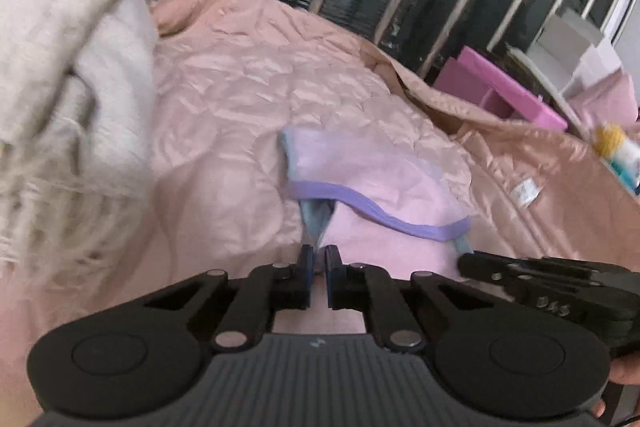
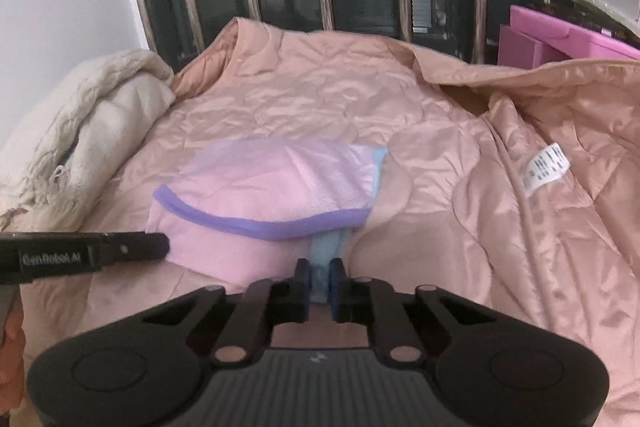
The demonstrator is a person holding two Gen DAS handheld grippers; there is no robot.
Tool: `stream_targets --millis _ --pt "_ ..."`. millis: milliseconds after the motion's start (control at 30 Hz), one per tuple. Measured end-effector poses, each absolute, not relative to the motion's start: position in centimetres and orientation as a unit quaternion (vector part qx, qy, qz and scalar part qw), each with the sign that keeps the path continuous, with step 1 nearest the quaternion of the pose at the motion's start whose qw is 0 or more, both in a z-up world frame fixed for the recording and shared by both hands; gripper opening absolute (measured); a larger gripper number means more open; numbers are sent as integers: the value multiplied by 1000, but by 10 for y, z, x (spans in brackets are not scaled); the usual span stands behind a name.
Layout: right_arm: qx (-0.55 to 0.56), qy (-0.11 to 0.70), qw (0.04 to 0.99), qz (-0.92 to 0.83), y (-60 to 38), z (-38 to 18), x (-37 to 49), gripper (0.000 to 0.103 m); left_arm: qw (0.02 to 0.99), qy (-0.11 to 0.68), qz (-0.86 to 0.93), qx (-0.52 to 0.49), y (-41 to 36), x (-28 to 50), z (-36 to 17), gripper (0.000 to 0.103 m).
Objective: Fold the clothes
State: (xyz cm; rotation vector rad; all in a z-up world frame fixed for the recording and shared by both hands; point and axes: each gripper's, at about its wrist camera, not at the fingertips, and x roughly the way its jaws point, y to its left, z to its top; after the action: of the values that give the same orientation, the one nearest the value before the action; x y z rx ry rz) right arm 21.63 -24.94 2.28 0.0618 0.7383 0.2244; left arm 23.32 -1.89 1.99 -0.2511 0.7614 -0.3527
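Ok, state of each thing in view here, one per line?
left hand-held gripper: shut on pink garment's blue edge
right hand-held gripper: shut on pink garment's blue edge
pink garment: partly folded, lying on quilt
peach quilt: spread out, wrinkled
cream blanket: bunched up beside quilt
pink box: appears open, behind quilt

Soft even daylight, motion blur, fisheye bending at the edges.

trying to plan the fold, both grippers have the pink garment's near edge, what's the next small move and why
Probably carry both held corners forward toward the purple hem. The left gripper and right gripper each pinch blue trim on the pink garment, whose far part lies flat on the quilt.
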Motion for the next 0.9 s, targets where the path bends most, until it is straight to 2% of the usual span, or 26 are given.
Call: stream_targets --millis 33,67,100,167,233,333,400,500,533,567,600,633,667,700,733,767,800,833,900 --pt "31 352 929 109 -250 31 213 9 902 374 -175 -126 -16 230 27 22" --pt "31 337 935 109 -251 41 209 10 899 375 -182 -132 -14 228 35 40" --pt "33 323 939 110 -252 48 207 11 903 361 -178 -147 -15 227 43 41" --pt "43 299 946 117 -251 59 209 11 911 333 -169 -176 -18 224 60 41" --pt "59 298 945 122 -249 55 228 11 910 343 -165 -163 -42 242 60 39" --pt "48 361 927 95 -241 23 258 9 922 328 -149 -142 -32 211 73 16" --pt "39 355 930 80 -241 18 253 5 929 318 -138 -128 -26 190 82 18" --pt "36 332 940 63 -250 44 224 18 939 303 -122 -107 -16 160 96 21" --pt "42 313 947 68 -254 59 211 28 942 298 -117 -100 -12 150 100 26" --pt "44 297 951 74 -256 70 195 34 945 293 -112 -93 -9 139 105 39" --pt "43 285 954 79 -257 79 175 47 948 288 -106 -86 -6 129 109 47" --pt "42 272 958 84 -259 88 156 52 951 283 -101 -79 -2 119 114 59" --pt "42 260 961 89 -260 97 137 53 953 278 -95 -72 1 109 118 70" --pt "41 247 964 94 -262 105 118 57 956 273 -90 -65 4 98 123 75" --pt "40 235 966 99 -263 114 99 65 958 267 -84 -58 8 88 127 84" --pt "39 222 969 105 -265 123 80 71 960 262 -79 -51 11 78 132 90" --pt "38 209 971 110 -266 132 60 87 963 257 -72 -49 18 58 125 94" --pt "36 204 972 109 -267 131 41 97 965 251 -65 -46 26 37 119 102" --pt "29 223 969 100 -262 107 11 99 962 266 -48 -35 30 12 96 102"
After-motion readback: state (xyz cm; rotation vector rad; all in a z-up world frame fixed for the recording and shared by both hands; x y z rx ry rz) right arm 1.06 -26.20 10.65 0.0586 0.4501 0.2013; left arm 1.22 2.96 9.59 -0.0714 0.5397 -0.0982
